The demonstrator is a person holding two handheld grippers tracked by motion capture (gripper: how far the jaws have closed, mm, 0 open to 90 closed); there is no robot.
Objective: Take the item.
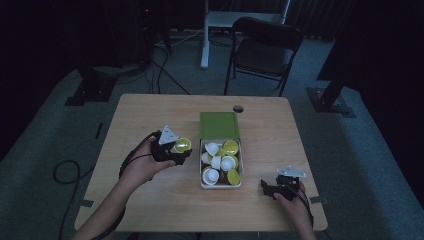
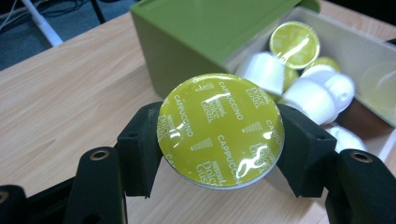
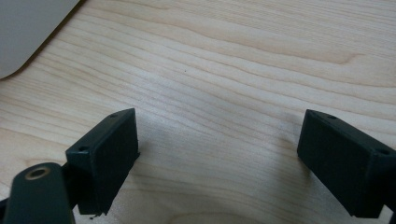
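Table (image 1: 150, 205) lies bare left of the box (image 1: 220, 125). Left gripper (image 2: 219, 135) squeezes a green pod (image 2: 220, 129) beside it. Right gripper (image 3: 219, 158) gapes wide, holding nothing.

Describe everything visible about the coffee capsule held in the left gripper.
The capsule is round, with a glossy yellow-green foil lid printed "Cappuccino" and "Dolce Gusto" in white, and a thin pale rim showing under the lid's lower edge. The left gripper clamps it at both sides, lid facing the camera, above the wooden table, just left of the open green box of capsules.
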